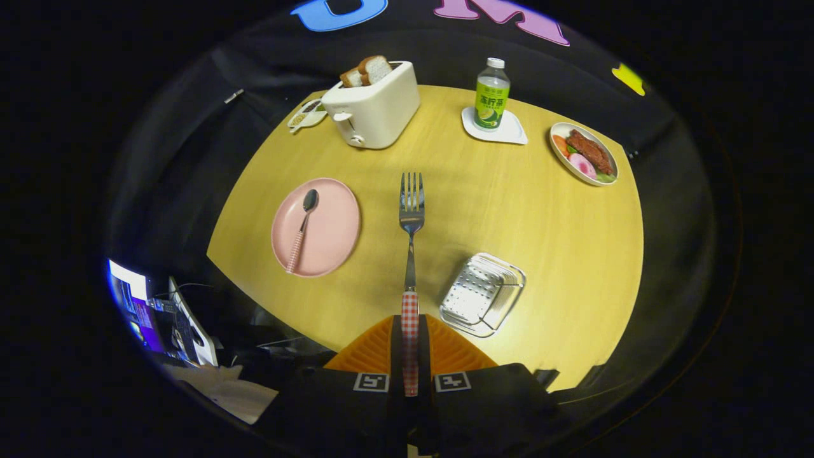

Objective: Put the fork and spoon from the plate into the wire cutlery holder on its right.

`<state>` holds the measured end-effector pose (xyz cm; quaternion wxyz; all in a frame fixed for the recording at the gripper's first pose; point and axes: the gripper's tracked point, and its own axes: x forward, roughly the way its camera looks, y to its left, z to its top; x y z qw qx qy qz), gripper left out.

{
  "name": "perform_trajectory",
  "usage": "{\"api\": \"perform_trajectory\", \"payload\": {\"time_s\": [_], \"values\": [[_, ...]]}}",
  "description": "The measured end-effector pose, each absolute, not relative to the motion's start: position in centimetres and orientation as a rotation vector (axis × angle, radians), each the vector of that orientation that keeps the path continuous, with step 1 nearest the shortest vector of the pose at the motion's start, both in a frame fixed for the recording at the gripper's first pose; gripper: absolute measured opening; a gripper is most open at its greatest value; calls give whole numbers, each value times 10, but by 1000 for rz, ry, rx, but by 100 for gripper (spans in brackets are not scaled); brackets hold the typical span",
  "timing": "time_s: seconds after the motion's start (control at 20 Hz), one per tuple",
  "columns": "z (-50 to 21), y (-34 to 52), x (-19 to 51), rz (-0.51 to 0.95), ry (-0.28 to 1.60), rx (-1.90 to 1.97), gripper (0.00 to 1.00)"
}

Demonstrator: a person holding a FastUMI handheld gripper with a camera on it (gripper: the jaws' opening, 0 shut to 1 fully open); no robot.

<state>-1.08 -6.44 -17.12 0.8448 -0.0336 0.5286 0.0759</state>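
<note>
My gripper (410, 331) is shut on the red-checked handle of a metal fork (411, 216), whose tines point away from me above the yellow table. Left of the fork lies a pink plate (331, 245) with a spoon (302, 229) on it; the spoon has a pink-checked handle. The wire cutlery holder (483, 294), a shiny metal basket, stands on the table just right of my orange fingers (451, 350) and looks empty.
At the far side stand a white toaster (375, 108) with bread slices, a small dish (305, 116) to its left, a green bottle (491, 95) on a white coaster, and a plate of food (584, 154). A lit screen (133, 299) sits off the table's near left.
</note>
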Motion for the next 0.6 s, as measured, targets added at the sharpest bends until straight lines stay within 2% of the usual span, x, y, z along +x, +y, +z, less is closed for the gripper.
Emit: {"api": "perform_trajectory", "payload": {"time_s": [0.35, 0.6], "values": [[-177, -125, -54, 212, 1360, -218, 11], [-186, -145, -56, 243, 1514, -286, 11]]}}
